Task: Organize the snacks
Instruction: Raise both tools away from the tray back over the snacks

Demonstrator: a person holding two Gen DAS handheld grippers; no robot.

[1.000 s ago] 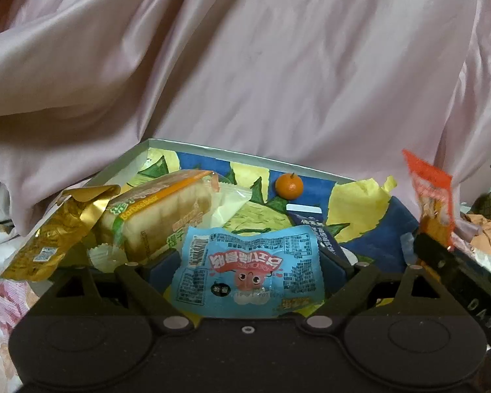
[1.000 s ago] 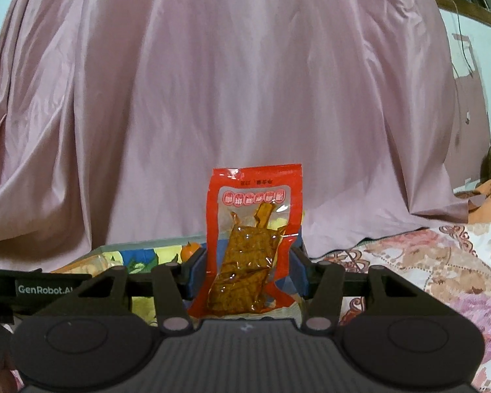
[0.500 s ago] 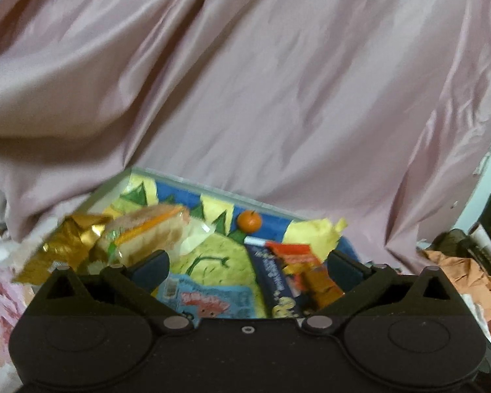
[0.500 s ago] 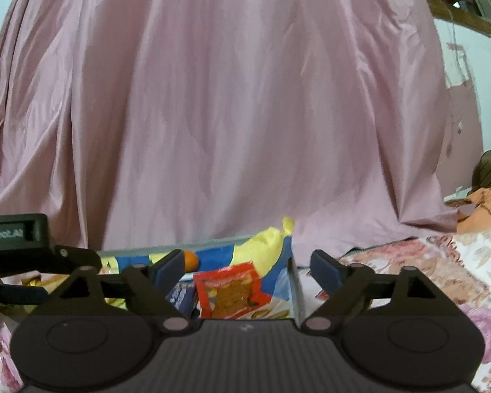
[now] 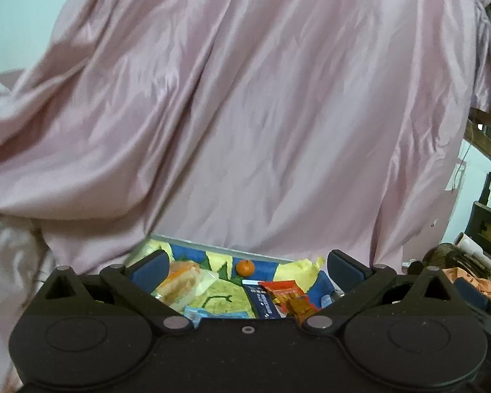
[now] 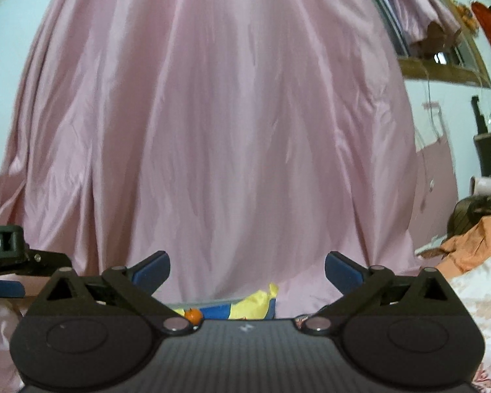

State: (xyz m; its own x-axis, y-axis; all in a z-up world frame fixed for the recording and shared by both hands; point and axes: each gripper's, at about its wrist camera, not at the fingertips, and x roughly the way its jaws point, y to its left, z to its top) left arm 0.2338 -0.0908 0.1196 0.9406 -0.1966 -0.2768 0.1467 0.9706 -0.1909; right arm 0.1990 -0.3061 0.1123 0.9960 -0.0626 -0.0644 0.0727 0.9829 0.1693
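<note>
A blue-and-yellow patterned box (image 5: 212, 245) lies low in the left wrist view, under a draped pink cloth. Inside it are a red snack packet (image 5: 284, 290), a wrapped bread roll (image 5: 183, 281), a dark blue packet (image 5: 262, 301), a light blue packet (image 5: 196, 312) and a small tangerine (image 5: 245, 267). My left gripper (image 5: 247, 262) hangs above and short of the box, open, nothing between its fingers. My right gripper (image 6: 245, 263) has its jaws opening wide and empty. Only the box's far corner (image 6: 219, 309) and the tangerine (image 6: 193, 315) peek over its body.
Pink satin cloth (image 5: 245, 131) fills the background right behind the box. Floral bedding (image 6: 474, 298) and a crumpled orange cloth (image 6: 474, 245) lie to the right, with dark furniture (image 5: 487, 226) beyond. The left tool's black housing (image 6: 3, 249) shows at the right view's left edge.
The right gripper let go of the red packet, which now lies in the box. Both grippers opened wide, rose and drew back, so the box sits lower and smaller in view.
</note>
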